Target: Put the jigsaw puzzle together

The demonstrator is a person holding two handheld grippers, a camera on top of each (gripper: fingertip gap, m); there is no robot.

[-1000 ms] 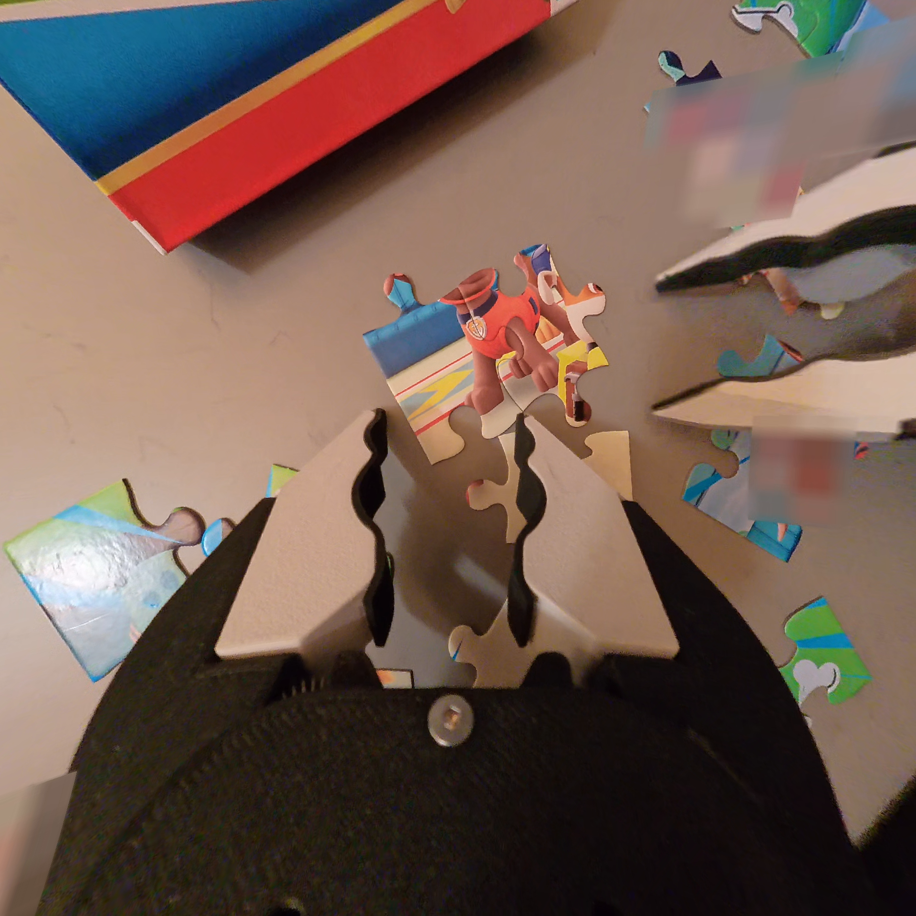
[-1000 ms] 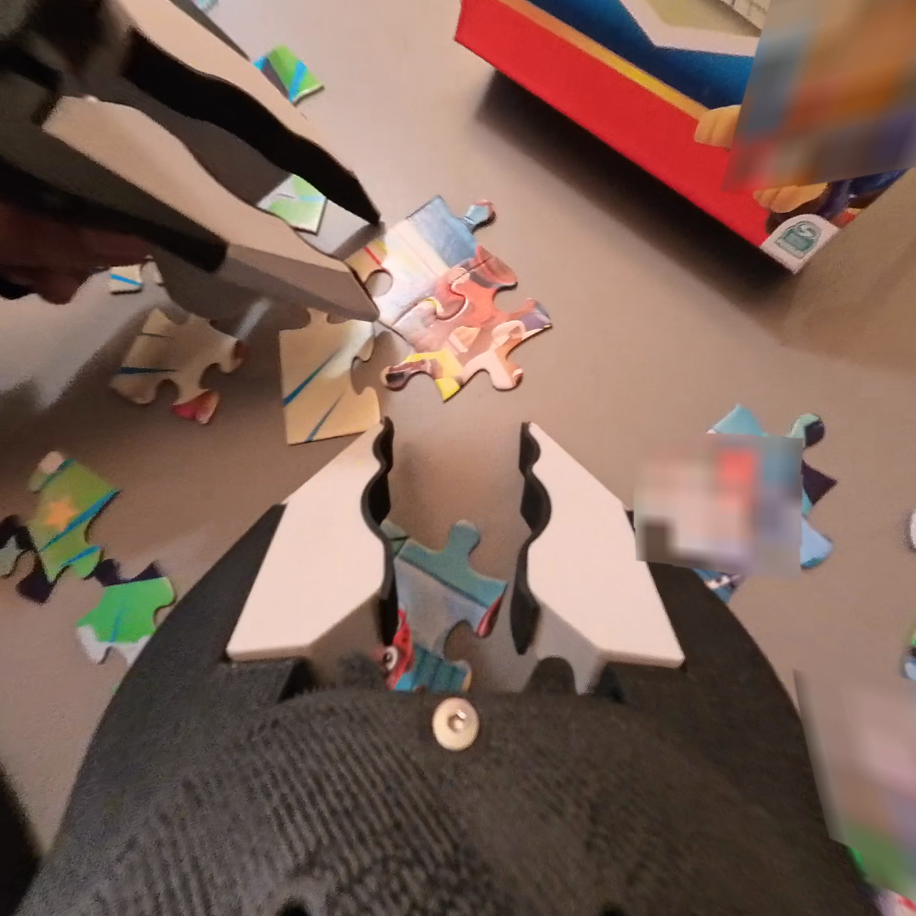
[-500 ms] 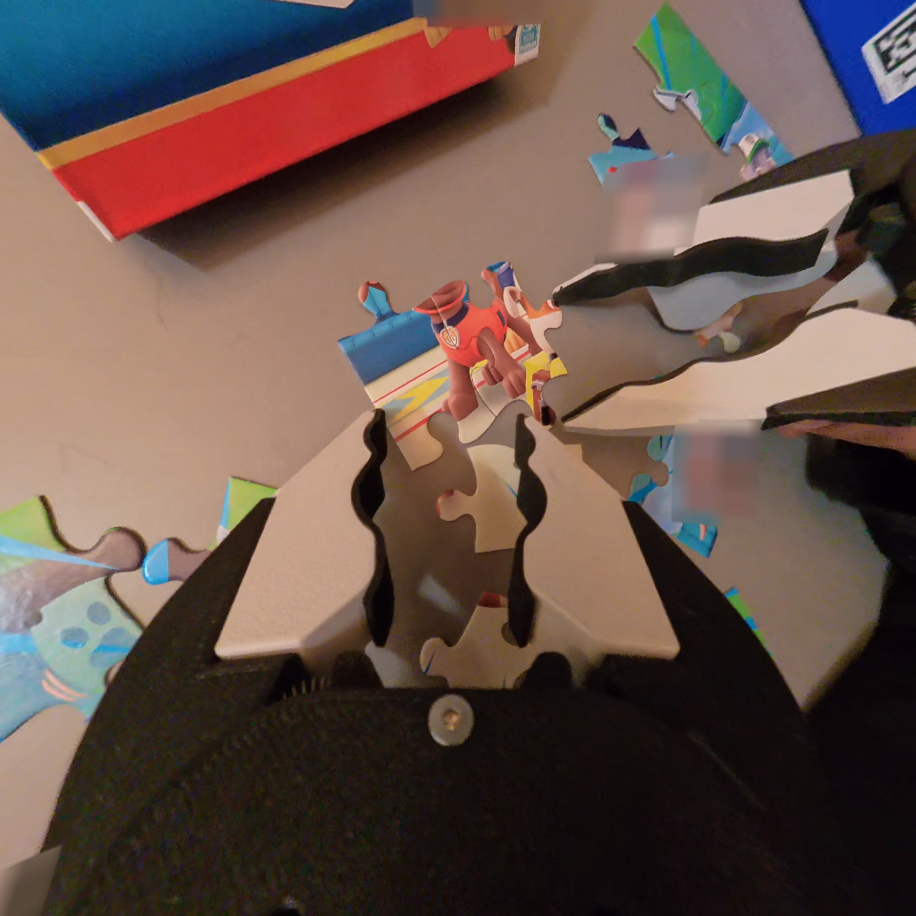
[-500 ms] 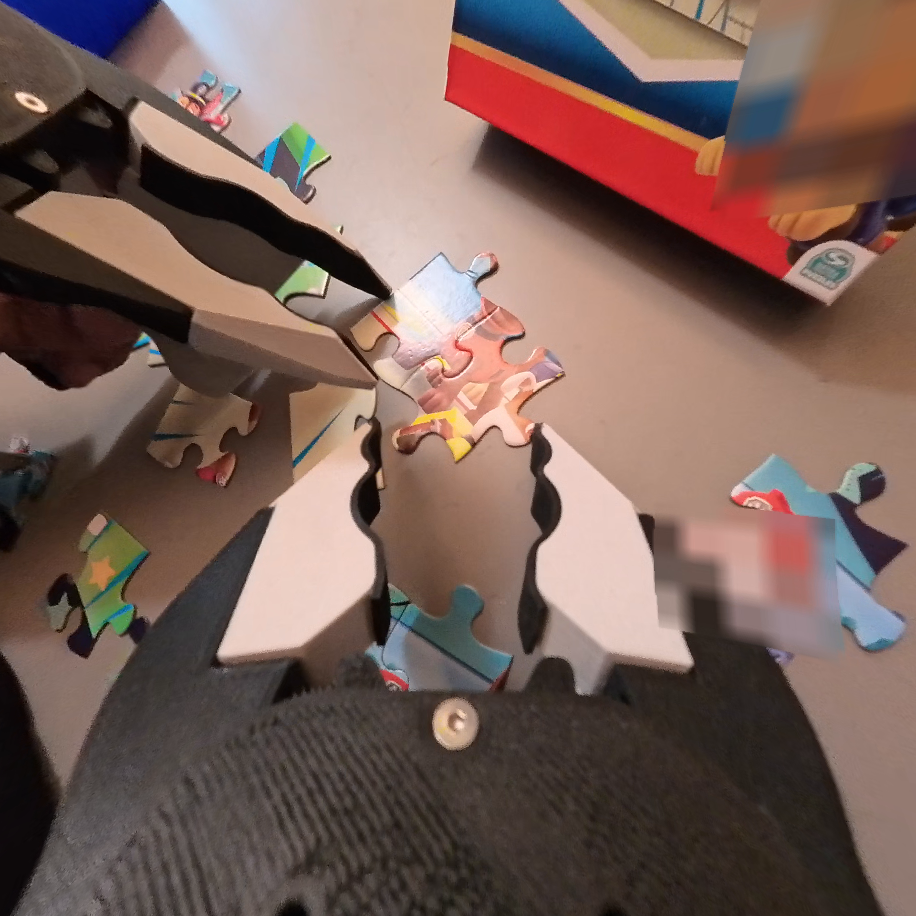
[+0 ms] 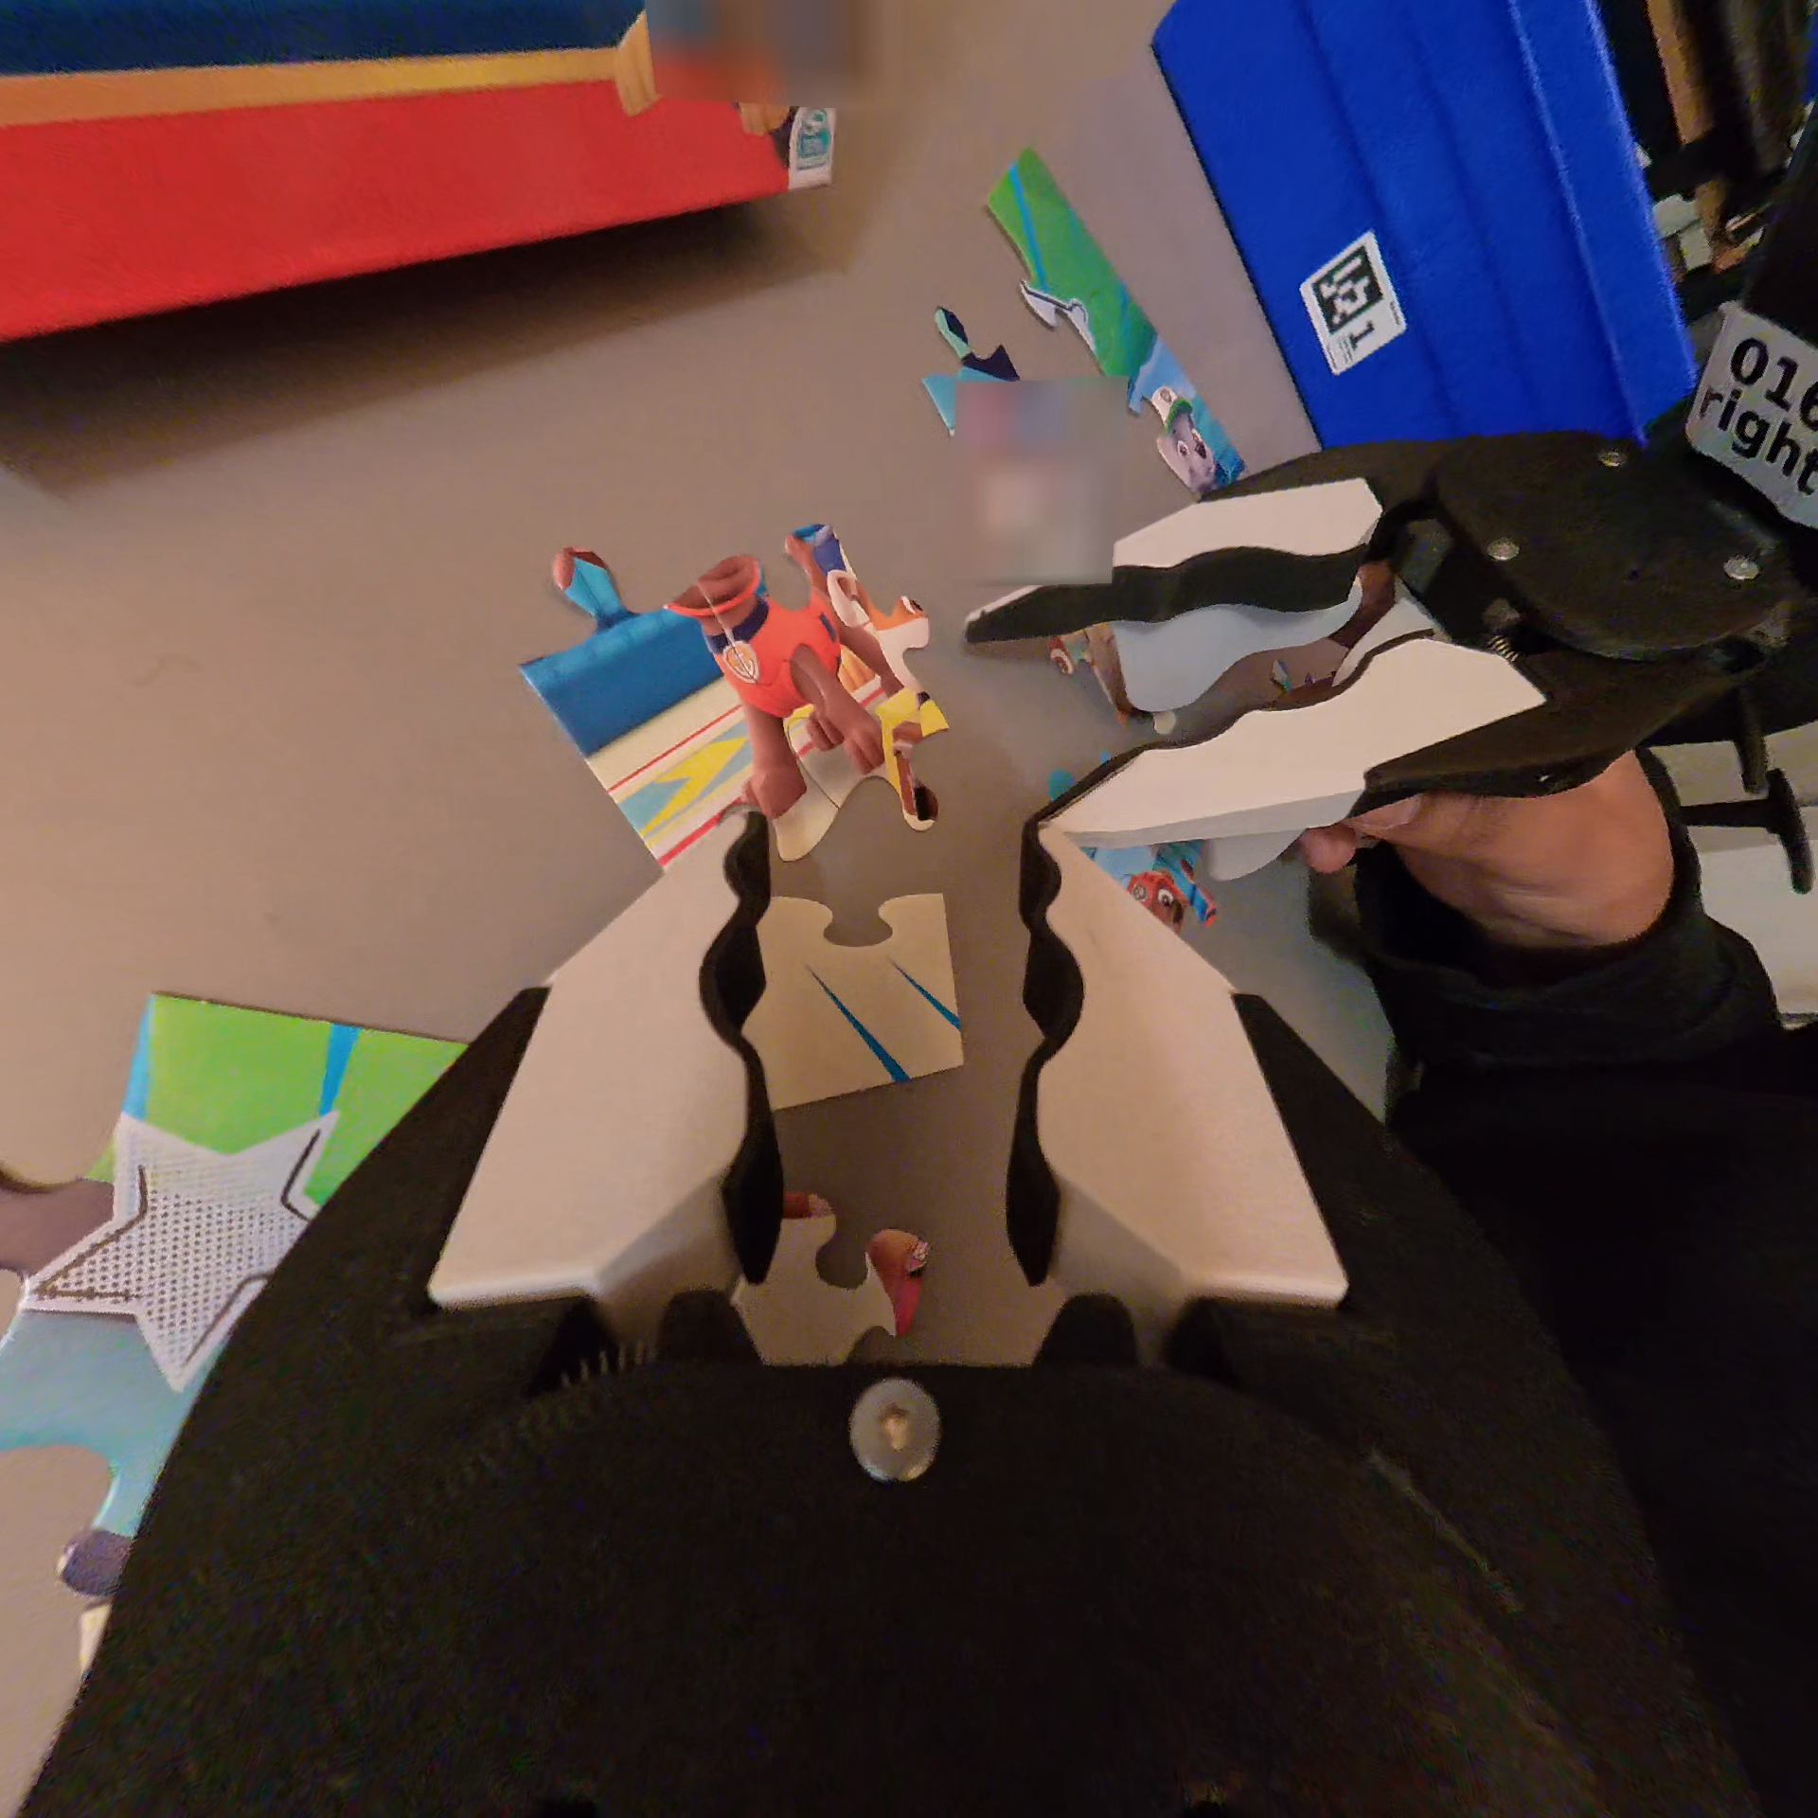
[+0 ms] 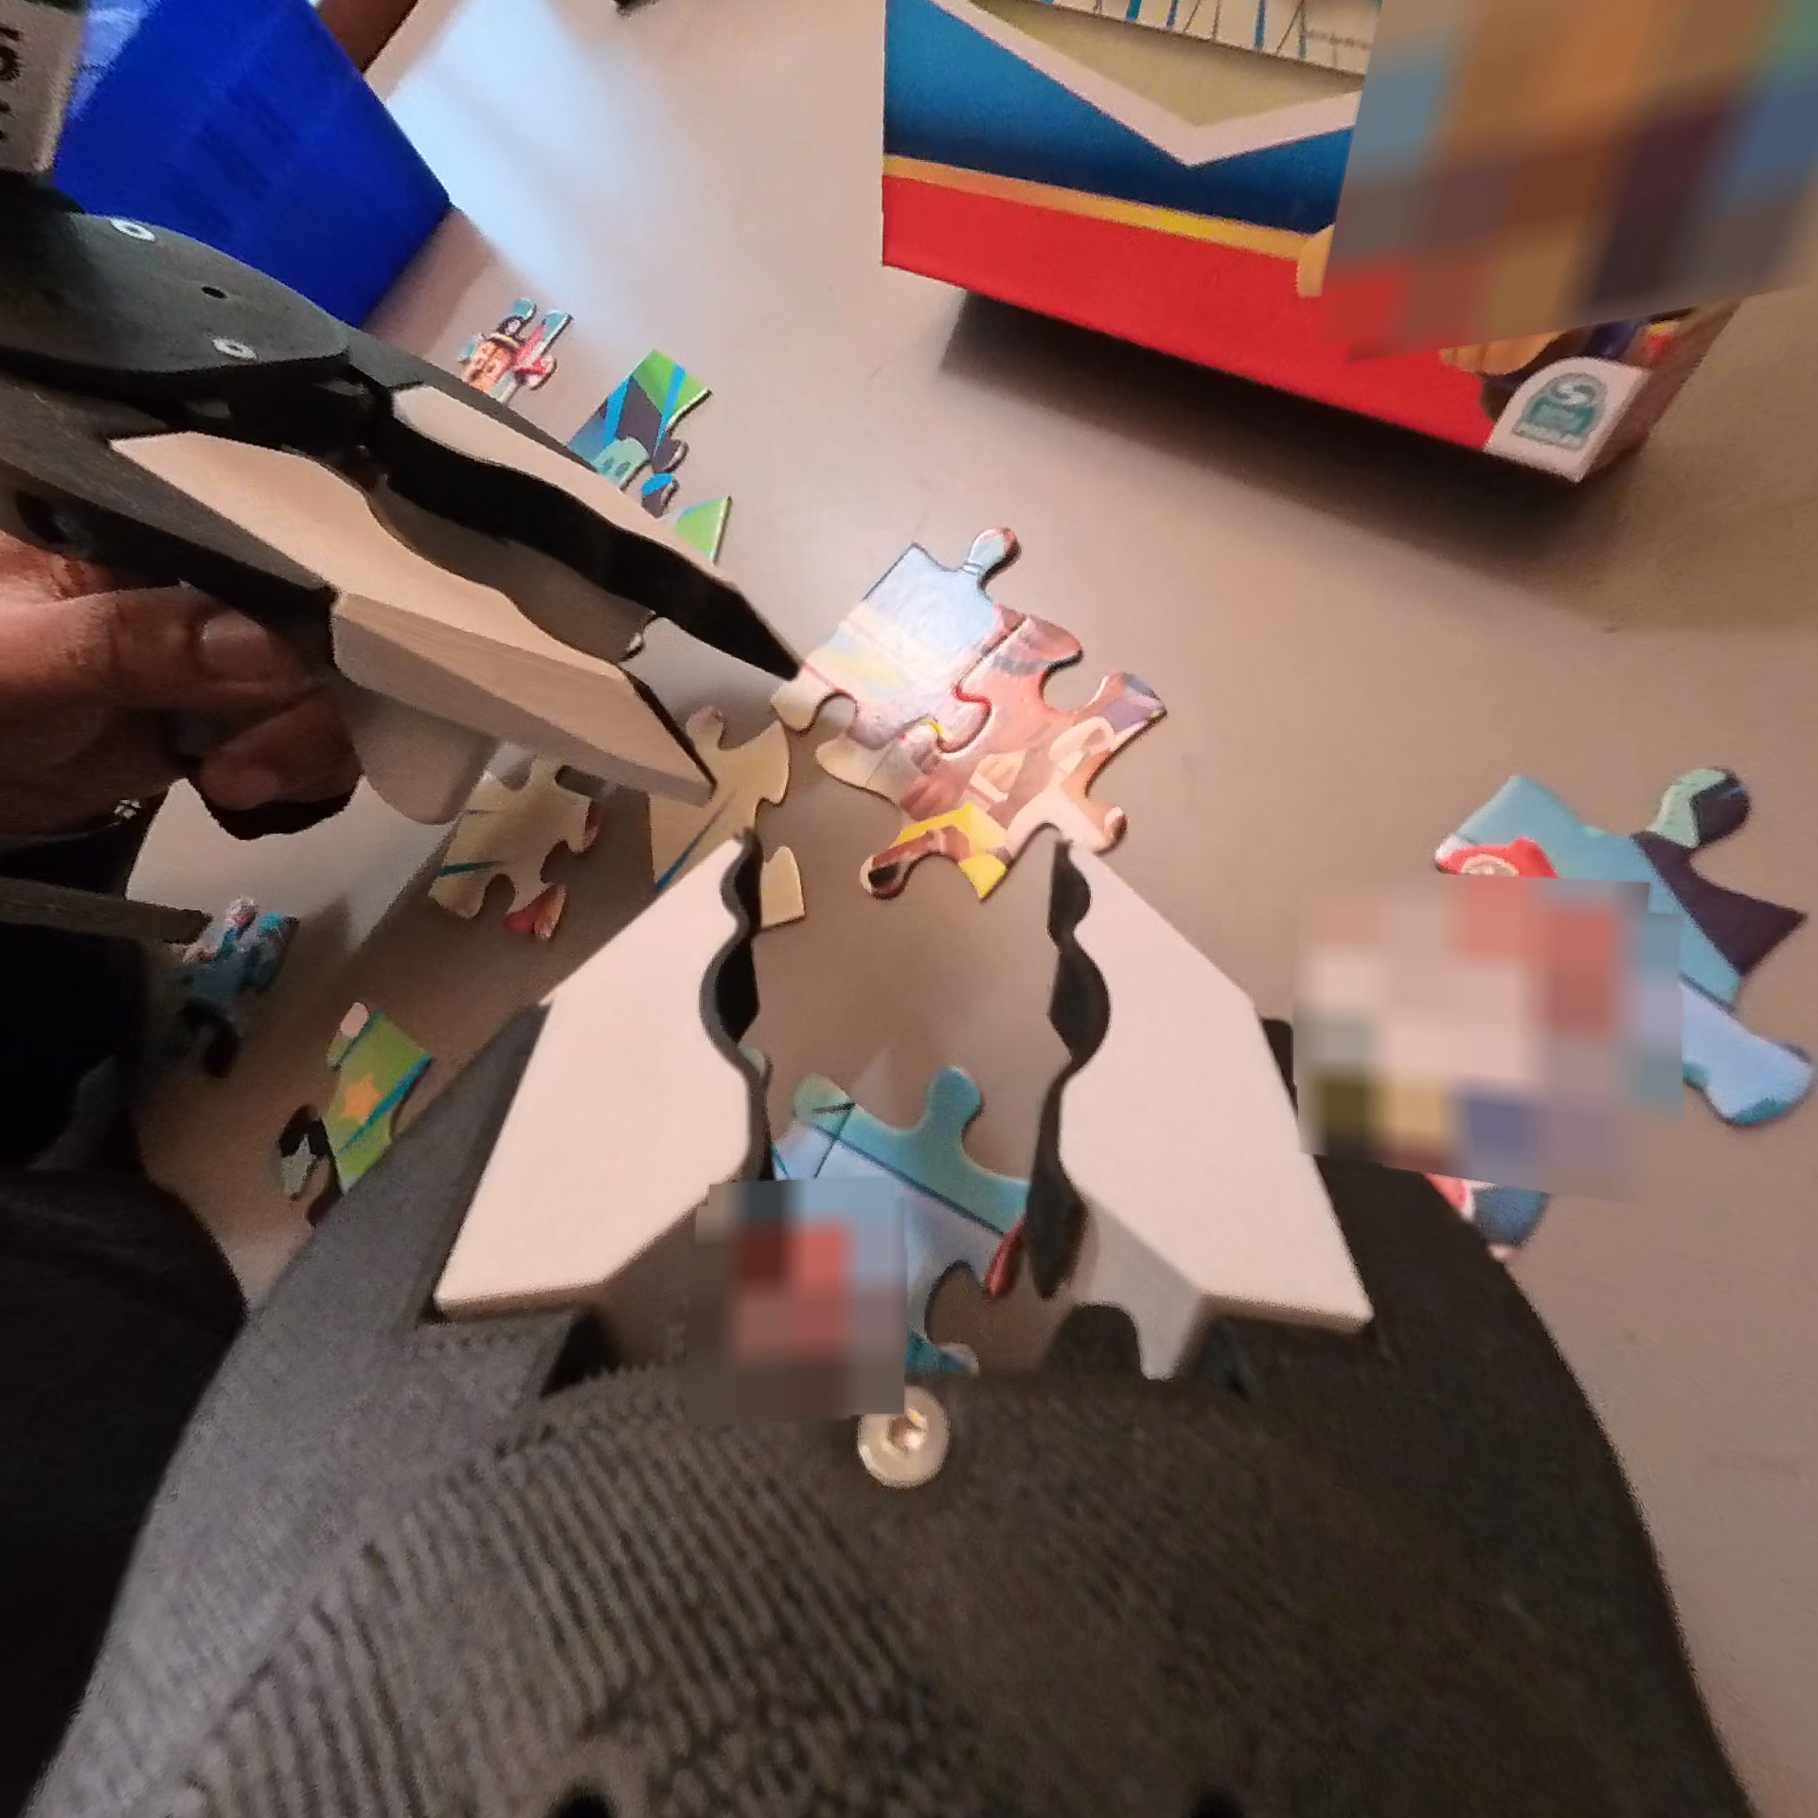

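Here, both hand-held grippers, left (image 5: 890, 851) and right (image 6: 905, 856), wide, over loose puzzle pieces (image 5: 856, 994)

Left gripper (image 5: 890, 856) with its fingers (image 5: 630, 1062) spread apart above a grey tabletop (image 5: 295, 689); a cream puzzle piece with blue streaks (image 5: 866, 1003) lies flat between them, clear of the right-hand pad, and a smaller cream piece (image 5: 836, 1289) lies nearer the gripper base. Just beyond the fingertips lies a joined cluster of pieces showing an orange-clad cartoon dog (image 5: 757, 689), with a red and blue box (image 5: 374, 167) at the far edge and a blue bin (image 5: 1426, 197) at upper right. The right gripper (image 5: 1013, 718), held in a hand (image 5: 1505, 866), enters from the right with its fingers parted, its lower fingertip just beside the left gripper's right fingertip.
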